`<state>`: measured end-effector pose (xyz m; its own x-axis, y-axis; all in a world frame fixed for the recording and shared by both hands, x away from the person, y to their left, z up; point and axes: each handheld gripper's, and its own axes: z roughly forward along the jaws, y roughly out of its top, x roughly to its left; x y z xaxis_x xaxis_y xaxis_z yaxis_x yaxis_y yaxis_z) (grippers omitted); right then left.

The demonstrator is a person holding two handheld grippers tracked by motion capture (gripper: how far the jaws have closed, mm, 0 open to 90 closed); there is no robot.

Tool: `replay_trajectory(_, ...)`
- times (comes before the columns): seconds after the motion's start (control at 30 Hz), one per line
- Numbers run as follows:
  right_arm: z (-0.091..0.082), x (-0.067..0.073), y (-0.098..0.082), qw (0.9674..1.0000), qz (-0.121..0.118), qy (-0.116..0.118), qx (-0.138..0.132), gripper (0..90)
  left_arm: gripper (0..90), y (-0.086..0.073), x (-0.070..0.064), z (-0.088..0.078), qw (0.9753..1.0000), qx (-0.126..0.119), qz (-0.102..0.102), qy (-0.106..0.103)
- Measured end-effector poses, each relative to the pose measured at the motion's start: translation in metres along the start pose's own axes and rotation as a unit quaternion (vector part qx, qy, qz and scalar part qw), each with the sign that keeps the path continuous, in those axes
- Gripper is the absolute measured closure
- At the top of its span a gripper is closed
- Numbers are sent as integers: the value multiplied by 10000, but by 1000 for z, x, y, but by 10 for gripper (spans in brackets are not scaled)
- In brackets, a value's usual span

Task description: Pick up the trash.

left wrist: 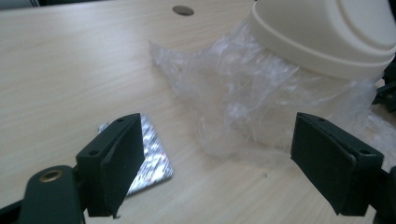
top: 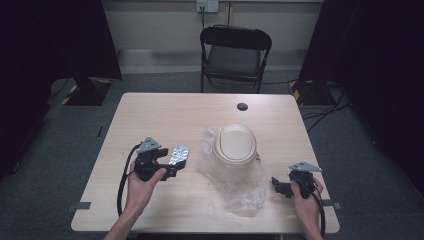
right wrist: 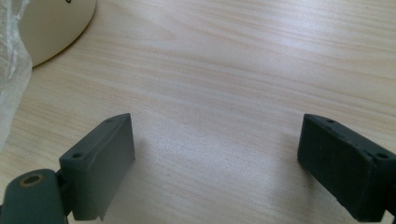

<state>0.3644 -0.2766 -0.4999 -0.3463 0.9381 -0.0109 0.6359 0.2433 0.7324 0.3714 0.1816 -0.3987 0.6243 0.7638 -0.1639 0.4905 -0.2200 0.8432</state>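
Both grippers rest low on the table (top: 150, 115), jaws spread wide and empty. Left gripper (left wrist: 215, 158) angles toward the foil pack (left wrist: 152, 161); right gripper (right wrist: 215, 163) points at the cream bin (top: 235, 144).

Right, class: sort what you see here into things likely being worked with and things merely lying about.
Likely in use, judged by nearness to the open claws:
- left claw
- right claw
- foil packet
- cream bin
- clear plastic bag

Just about:
- folding chair
- cable hole
- wall socket
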Motion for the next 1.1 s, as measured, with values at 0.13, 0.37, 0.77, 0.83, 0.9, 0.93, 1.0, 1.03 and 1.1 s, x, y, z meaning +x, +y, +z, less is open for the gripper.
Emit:
replay_trajectory(0.13,0,0,0,10000,0,0,1,101,168,13,-8,9,9999,-33,74,-114)
replay_trajectory(0.37,0,0,0,10000,-1,0,1,101,168,30,-16,26,9994,125,143,-295)
replay_trajectory(0.77,0,0,0,10000,-1,0,0,101,157,66,-32,46,9983,-25,154,-554)
replay_trajectory(0.83,0,0,0,10000,-1,0,0,101,158,70,-38,53,9976,-8,151,-669)
replay_trajectory(0.9,0,0,0,10000,-1,0,0,101,158,73,-41,59,9970,-8,149,-758)
replay_trajectory(0.93,0,0,0,10000,3,-3,4,101,158,74,-43,62,9969,6,147,-778)
replay_trajectory(1.0,0,0,0,10000,-1,-1,0,101,159,76,-45,68,9974,113,171,-688)
replay_trajectory(1.03,0,0,0,10000,-2,1,1,101,159,76,-45,71,9975,125,178,-675)
replay_trajectory(1.1,0,0,0,10000,-1,0,0,101,158,77,-45,76,9977,140,144,-655)
